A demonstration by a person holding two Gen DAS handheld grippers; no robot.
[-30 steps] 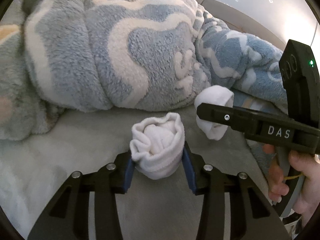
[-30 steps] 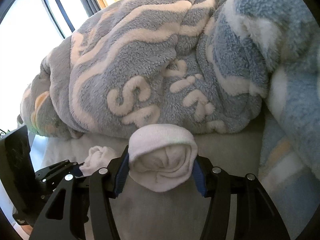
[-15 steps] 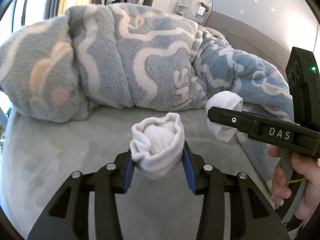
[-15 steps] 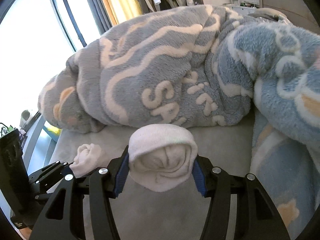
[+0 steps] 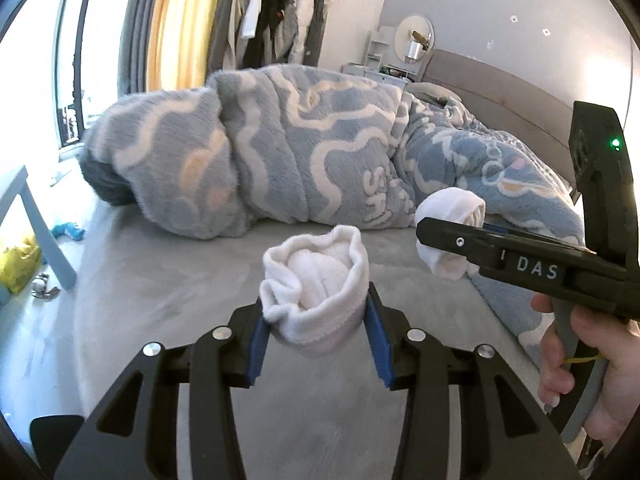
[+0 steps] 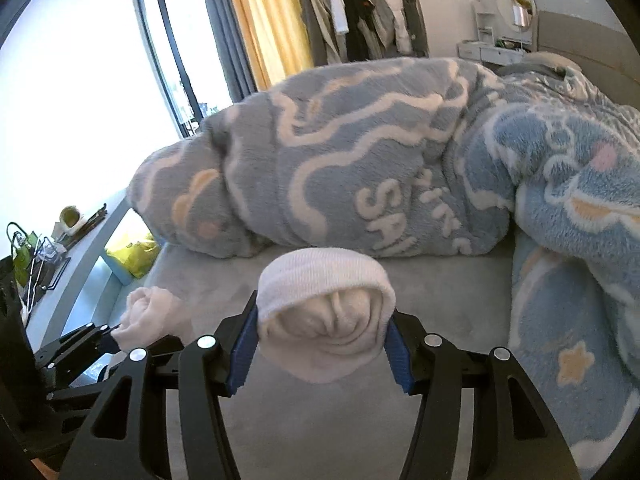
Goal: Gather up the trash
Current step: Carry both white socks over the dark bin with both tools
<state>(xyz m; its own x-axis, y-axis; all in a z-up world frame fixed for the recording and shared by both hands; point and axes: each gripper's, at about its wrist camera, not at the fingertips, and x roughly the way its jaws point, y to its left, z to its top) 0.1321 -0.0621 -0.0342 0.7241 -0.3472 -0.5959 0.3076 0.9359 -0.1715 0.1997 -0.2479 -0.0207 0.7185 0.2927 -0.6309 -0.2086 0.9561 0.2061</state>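
Observation:
My left gripper [image 5: 317,332] is shut on a rolled white sock [image 5: 316,284], its open cuff facing up, held above the grey bed sheet [image 5: 160,288]. My right gripper [image 6: 320,350] is shut on a second rolled white sock [image 6: 324,312], blue pads pressing both sides. In the left wrist view the right gripper [image 5: 452,236] appears at the right with its sock [image 5: 448,208], a hand [image 5: 588,344] on its handle. In the right wrist view the left gripper's sock [image 6: 148,316] shows at the lower left.
A bunched blue and white fleece blanket [image 5: 304,160] lies across the bed behind both socks. A padded headboard [image 5: 500,92] stands at the far right. On the floor to the left are a yellow bag [image 5: 16,268] and a blue bin [image 6: 120,268]. Clothes [image 5: 272,16] hang on a rack beyond.
Both grippers have lifted and drawn back from the blanket with their socks still clamped. More of the room, window and floor has come into view.

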